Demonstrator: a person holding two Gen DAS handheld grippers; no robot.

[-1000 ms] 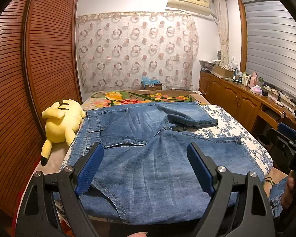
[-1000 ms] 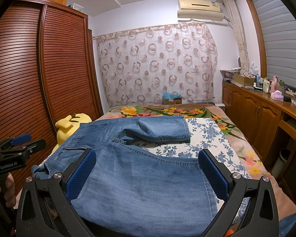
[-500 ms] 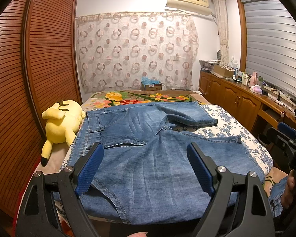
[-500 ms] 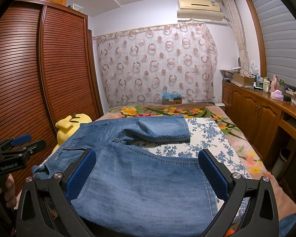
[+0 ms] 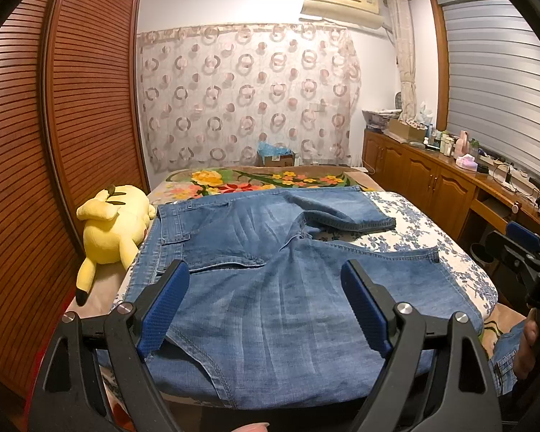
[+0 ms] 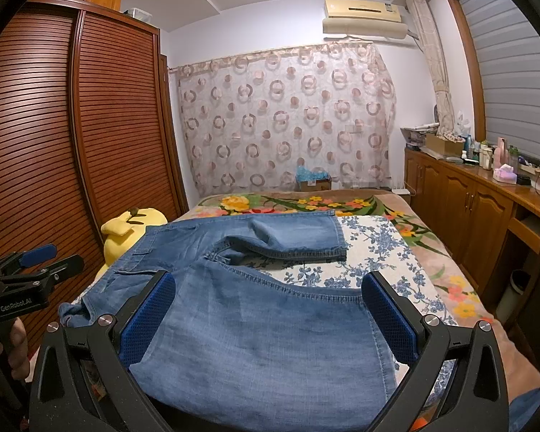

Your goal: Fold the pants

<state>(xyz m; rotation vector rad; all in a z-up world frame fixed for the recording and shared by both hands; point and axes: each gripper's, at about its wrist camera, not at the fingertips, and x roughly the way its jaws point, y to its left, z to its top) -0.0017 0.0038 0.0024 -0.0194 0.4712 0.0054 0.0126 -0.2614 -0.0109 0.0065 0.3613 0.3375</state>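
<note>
Blue denim pants lie spread flat on the bed, waistband to the left, both short legs pointing right; they also show in the right wrist view. The far leg lies near the floral blanket, the near leg at the bed's front edge. My left gripper is open and empty, held above the near part of the pants. My right gripper is open and empty above the near leg. Each gripper also shows at the edge of the other's view.
A yellow plush toy lies at the bed's left edge beside the wooden slatted wardrobe. A floral blanket covers the far end of the bed. A wooden cabinet with bottles runs along the right wall.
</note>
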